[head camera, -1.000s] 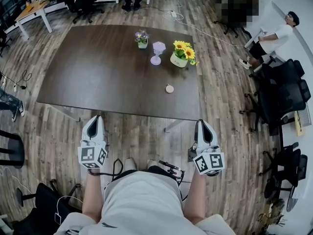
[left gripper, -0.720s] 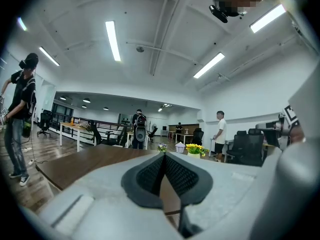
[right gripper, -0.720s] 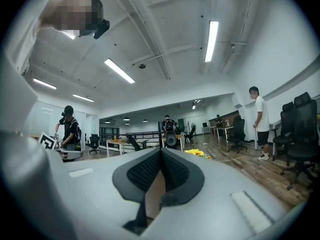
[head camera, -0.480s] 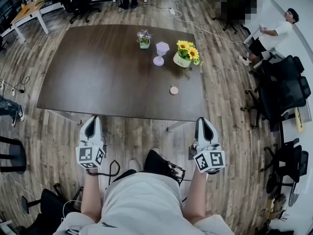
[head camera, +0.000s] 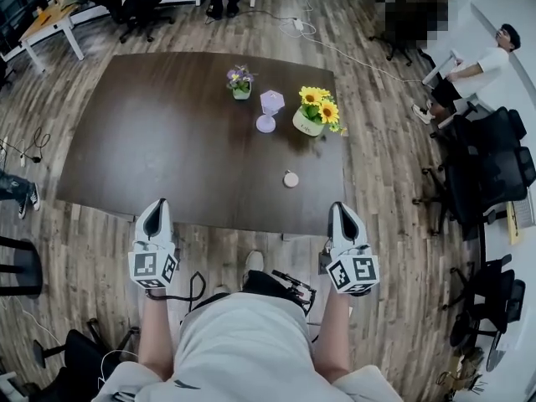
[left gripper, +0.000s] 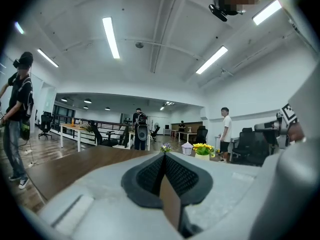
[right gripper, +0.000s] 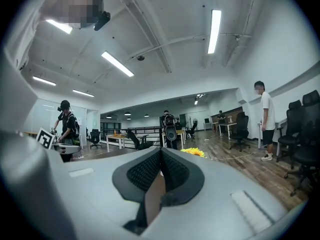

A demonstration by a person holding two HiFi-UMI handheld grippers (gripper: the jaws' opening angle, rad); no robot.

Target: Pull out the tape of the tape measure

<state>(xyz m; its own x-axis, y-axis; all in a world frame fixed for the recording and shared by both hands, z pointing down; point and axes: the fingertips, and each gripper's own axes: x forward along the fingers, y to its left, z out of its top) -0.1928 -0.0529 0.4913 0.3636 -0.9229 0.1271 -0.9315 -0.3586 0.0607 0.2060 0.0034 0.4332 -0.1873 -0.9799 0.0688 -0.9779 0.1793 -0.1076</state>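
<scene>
A small round tape measure (head camera: 291,179) lies flat on the dark brown table (head camera: 167,132), near its front right corner. My left gripper (head camera: 156,210) is held in front of the table's near edge on the left, shut with nothing in it. My right gripper (head camera: 342,213) hangs off the near right corner, a little to the right of the tape measure and short of it, also shut and empty. In the left gripper view the jaws (left gripper: 163,160) meet in a closed seam, and in the right gripper view (right gripper: 160,155) they do the same.
On the table's far half stand a small purple flower pot (head camera: 240,81), a pale lilac stand (head camera: 270,110) and a sunflower pot (head camera: 314,111). Black office chairs (head camera: 490,153) line the right side. A person (head camera: 473,74) sits at the far right; others stand behind.
The head view has shifted slightly, so the table sits a little lower and nearer. Both grippers stay shut in front of the table's near edge.
</scene>
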